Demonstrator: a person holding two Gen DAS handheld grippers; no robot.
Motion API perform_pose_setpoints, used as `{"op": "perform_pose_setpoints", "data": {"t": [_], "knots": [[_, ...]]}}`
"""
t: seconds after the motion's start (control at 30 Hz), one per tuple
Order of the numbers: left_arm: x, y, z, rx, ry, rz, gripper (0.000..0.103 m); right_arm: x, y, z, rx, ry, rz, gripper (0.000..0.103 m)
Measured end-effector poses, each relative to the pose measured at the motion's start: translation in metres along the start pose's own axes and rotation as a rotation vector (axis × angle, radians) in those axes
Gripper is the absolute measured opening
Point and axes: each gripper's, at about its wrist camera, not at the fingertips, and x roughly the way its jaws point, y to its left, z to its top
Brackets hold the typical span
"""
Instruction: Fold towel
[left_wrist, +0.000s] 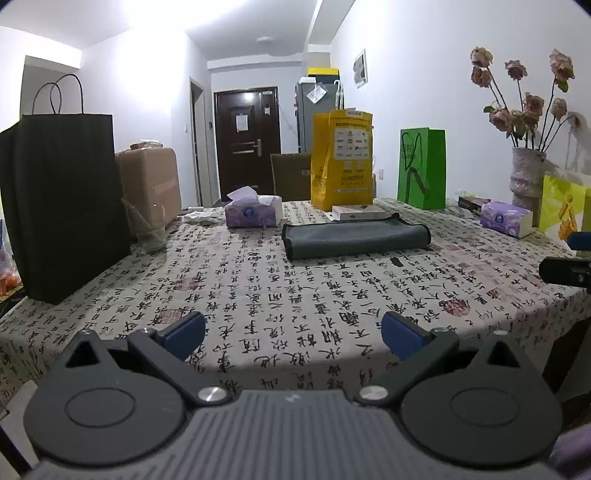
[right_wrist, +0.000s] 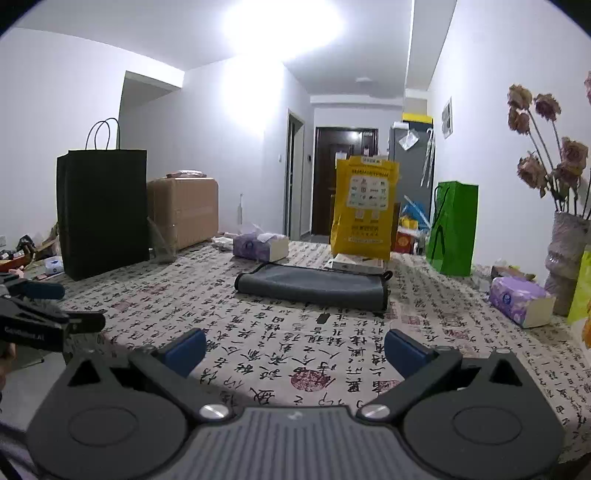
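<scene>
A dark grey towel (left_wrist: 354, 236) with black trim lies folded into a long flat bundle on the table, toward its far side; it also shows in the right wrist view (right_wrist: 314, 286). My left gripper (left_wrist: 293, 334) is open and empty, held above the table's near edge, well short of the towel. My right gripper (right_wrist: 295, 349) is open and empty, also over the near edge and apart from the towel. The right gripper shows at the right edge of the left wrist view (left_wrist: 567, 271); the left one shows at the left edge of the right wrist view (right_wrist: 40, 317).
The table wears a calligraphy-print cloth (left_wrist: 295, 295). A black paper bag (left_wrist: 62, 206) stands at the left, a yellow bag (left_wrist: 341, 158) and green bag (left_wrist: 421, 168) at the back. Tissue packs (left_wrist: 253, 212) (left_wrist: 506, 218), a vase of dried roses (left_wrist: 526, 177) and a small black object (right_wrist: 324, 318) are nearby.
</scene>
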Motion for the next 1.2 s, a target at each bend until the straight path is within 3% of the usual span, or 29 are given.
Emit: {"op": "perform_pose_setpoints", "data": {"t": [0.17,1.2], "knots": [[-0.016,-0.002,-0.014,-0.025,-0.066,0.033,0.103,-0.008,0.007,-0.012,-0.006,-0.009,-0.002,0.103],[-0.031,-0.009,-0.025,-0.048,-0.083,0.023,0.103,-0.027,0.019,-0.034,0.026,-0.029,0.021,0.103]]}}
